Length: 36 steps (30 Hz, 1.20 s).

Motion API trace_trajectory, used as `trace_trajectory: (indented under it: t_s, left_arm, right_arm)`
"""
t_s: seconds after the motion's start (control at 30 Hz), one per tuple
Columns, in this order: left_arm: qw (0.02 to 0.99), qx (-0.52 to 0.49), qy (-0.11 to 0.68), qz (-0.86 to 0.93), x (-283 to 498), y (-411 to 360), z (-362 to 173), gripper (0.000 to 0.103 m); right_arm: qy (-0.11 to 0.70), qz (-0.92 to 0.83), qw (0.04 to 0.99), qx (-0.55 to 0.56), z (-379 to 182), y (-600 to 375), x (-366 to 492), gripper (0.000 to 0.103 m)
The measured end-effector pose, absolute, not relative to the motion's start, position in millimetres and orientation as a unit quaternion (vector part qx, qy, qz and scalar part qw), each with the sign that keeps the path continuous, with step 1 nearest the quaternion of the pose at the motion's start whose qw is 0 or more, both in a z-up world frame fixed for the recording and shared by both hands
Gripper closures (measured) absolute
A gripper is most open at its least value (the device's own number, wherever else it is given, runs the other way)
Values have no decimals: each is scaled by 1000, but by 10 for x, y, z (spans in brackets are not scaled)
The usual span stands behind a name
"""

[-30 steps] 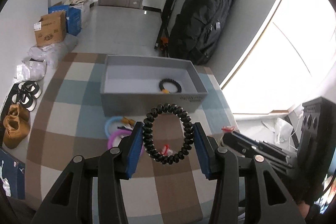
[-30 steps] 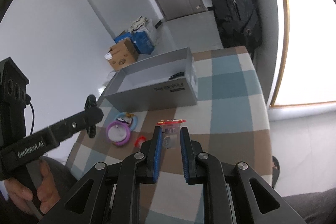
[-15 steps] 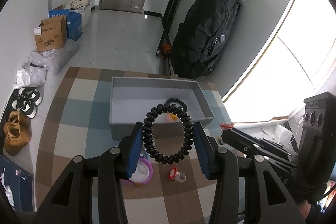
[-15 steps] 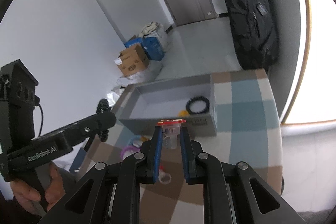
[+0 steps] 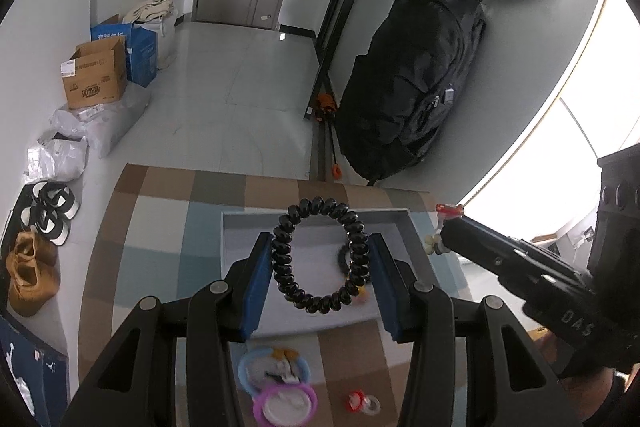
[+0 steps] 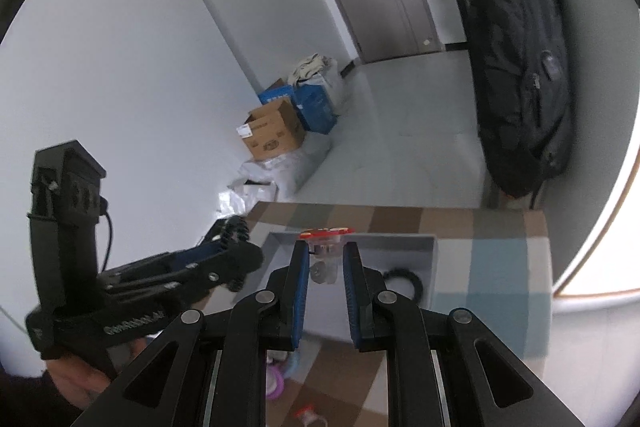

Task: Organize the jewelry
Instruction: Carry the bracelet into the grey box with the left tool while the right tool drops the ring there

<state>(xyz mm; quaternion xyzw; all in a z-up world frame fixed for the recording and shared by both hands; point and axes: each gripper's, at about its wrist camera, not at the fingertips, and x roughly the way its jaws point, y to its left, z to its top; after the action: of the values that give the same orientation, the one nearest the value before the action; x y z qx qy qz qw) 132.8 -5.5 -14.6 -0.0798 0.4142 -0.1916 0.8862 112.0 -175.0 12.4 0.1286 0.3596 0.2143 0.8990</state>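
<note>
Your left claw (image 5: 319,267) grips a black beaded bracelet (image 5: 318,255) by its two sides between the blue pads; the ring stands upright over the near part of the shallow grey rectangular tray (image 5: 236,227). Your right claw (image 6: 326,269) is closed on a small clear plastic ring with a red flat top (image 6: 326,247), and it hangs above the same tray, near its left end in the right wrist view. Inside the tray a second black beaded bracelet (image 6: 402,281) lies on the floor of the box, towards the right. The tray sits on the far part of the worktop with its brown, blue and cream checked cloth (image 5: 160,227). On the near cloth lie a light blue hoop (image 5: 272,367), a purple hoop (image 5: 285,405) touching it, and a small red-topped ring (image 5: 362,401) to their right.
</note>
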Motion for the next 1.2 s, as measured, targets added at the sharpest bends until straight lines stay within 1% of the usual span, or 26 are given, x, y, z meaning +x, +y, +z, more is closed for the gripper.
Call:
trace_trajectory:
  t_s: [0.17,0.4,0.67,0.77,0.8,0.83,0.87,0.93,0.97,1.0,1.03,1.1,1.13,1.2]
  left_arm:
    - [873,-96,439,-193,1455,-29,-344,62]
    - [865,-83,453,-200,1539,-103,-422,62]
    - [858,-83,463,-207,1587,-129,-474,61]
    - [855,-89,466,-210,1619,-137,-495,61]
    - [853,-93,466,-216,1618,-136,-490,61]
    - [853,-95,465,-217,1629,-142,-486,58]
    - [854,-95,463,-216,1622,-149,-468,56]
    - [855,-97,462,-216,1623,-149,-456,40]
    - [856,-101,458,-218,1617,-146,-449,38]
    - [857,-107,454,-219,1604,-131,-436,36]
    - [858,-110,451,-220,1595,-123,-428,33]
    - [860,-109,448,-220,1578,-114,-406,32]
    - [861,-108,445,-219,1569,-115,-396,32]
    - [863,-107,443,-218,1558,-122,-383,32]
  right_arm:
    - [377,218,890,134,-35,-1725,1326,87]
    - [406,223,875,142,-259,-1699,1491,87]
    - [423,225,865,148,-359,-1702,1583,87]
    - [426,221,864,154,-368,-1728,1586,84]
    - [426,220,864,158,-367,-1745,1592,84]
    - [423,219,864,163,-360,-1766,1589,84]
    - [420,221,864,168,-347,-1790,1586,82]
    - [412,221,867,172,-315,-1828,1567,68]
    - [405,221,870,174,-291,-1852,1547,57]
    - [398,219,873,176,-268,-1878,1525,48]
    - [392,217,876,177,-244,-1901,1506,44]
    - [380,213,881,181,-211,-1948,1472,31]
    - [377,210,883,185,-202,-1975,1460,27]
    - [374,206,883,193,-190,-2006,1452,26]
